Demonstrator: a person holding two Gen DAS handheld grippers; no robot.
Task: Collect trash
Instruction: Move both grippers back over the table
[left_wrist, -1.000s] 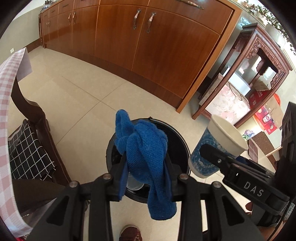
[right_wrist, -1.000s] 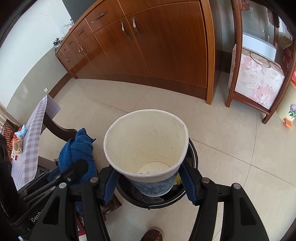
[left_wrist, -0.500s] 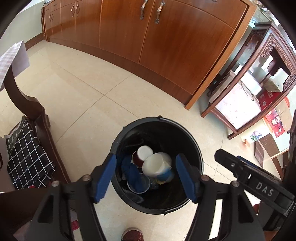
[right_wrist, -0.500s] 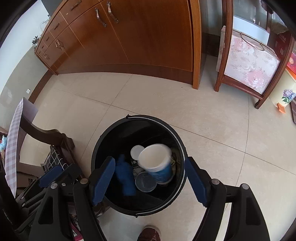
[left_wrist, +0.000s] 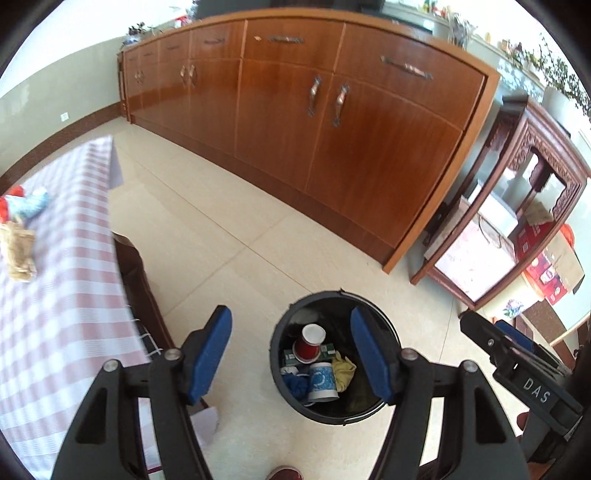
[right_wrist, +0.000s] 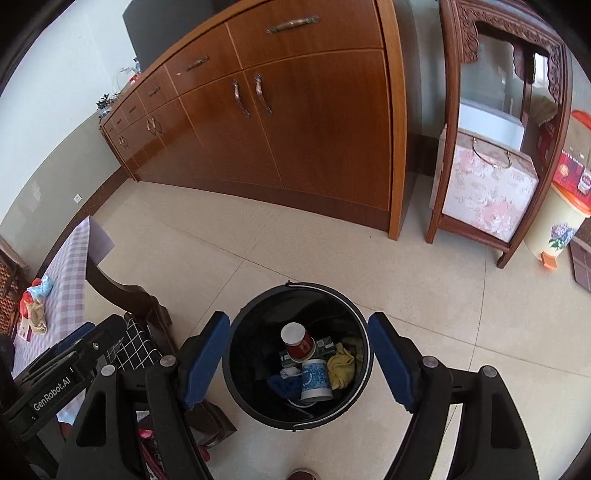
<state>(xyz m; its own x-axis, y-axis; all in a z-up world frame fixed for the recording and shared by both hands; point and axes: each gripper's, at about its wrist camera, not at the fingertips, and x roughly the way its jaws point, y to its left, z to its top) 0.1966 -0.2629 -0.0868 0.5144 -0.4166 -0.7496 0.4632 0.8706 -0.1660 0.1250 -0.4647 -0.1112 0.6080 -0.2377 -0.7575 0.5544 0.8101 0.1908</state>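
A black trash bin (left_wrist: 334, 295) stands on the tiled floor below both grippers. Inside it lie a blue cloth (left_wrist: 295, 384), a blue-and-white paper cup (left_wrist: 323, 382) on its side, a red cup (left_wrist: 310, 341) and a yellow rag (left_wrist: 343, 371). My left gripper (left_wrist: 290, 319) hangs open above the bin's left side, with nothing between its blue pads. Over the bin (right_wrist: 295, 286) my right gripper (right_wrist: 299, 319) is also open and empty; below it show the paper cup (right_wrist: 314, 380) and the blue cloth (right_wrist: 284, 384). Each gripper appears at the edge of the other's view.
A table with a pink checked cloth (left_wrist: 55, 266) sits at the left, with crumpled scraps (left_wrist: 18, 251) on it. A dark wooden chair (right_wrist: 125, 295) stands between table and bin. Behind are a long wooden cabinet (left_wrist: 332, 129), a carved stand (right_wrist: 498, 177) and a cream pedal bin (right_wrist: 557, 221).
The left gripper let go of the blue cloth and the right let go of the paper cup; both now lie in the bin. Both grippers opened and rose away from the bin.
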